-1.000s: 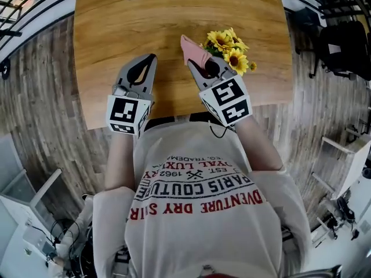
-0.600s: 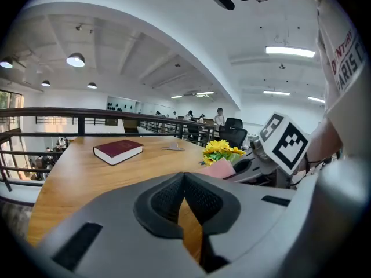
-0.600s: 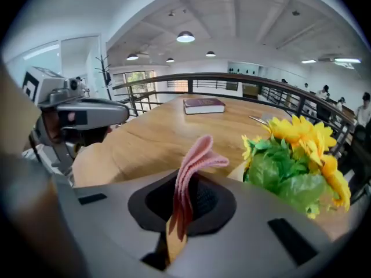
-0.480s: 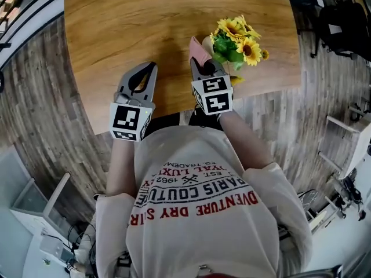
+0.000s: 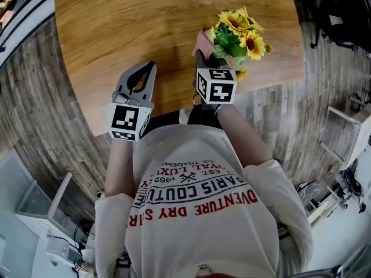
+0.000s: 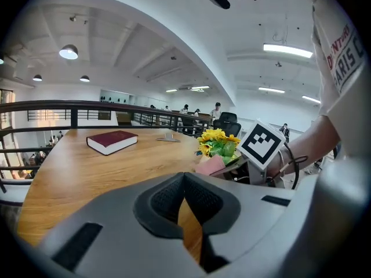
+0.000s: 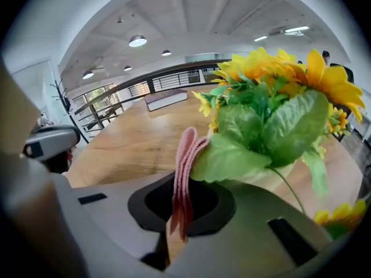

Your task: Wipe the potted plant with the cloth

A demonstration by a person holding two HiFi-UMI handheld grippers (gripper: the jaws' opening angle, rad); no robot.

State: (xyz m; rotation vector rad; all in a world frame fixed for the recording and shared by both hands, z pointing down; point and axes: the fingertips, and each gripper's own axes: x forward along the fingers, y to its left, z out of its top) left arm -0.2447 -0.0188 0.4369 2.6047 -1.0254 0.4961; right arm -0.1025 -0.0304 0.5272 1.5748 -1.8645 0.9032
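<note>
The potted plant, yellow sunflowers with green leaves in a pale pot, stands near the table's right front edge. My right gripper is shut on a folded pink cloth just left of the plant. In the right gripper view the cloth stands up from the closed jaws, its top edge against a large green leaf. My left gripper is shut and empty over the table's front edge, apart from the plant. From the left gripper view, cloth and plant lie to the right.
The round wooden table carries a dark red book and a small grey object at its far side. A railing runs behind it. A black chair stands on the floor at the right.
My right gripper has sunk and rolled, bringing the pink cloth closer against the plant's left side. My left gripper has dropped a little and stays shut.
</note>
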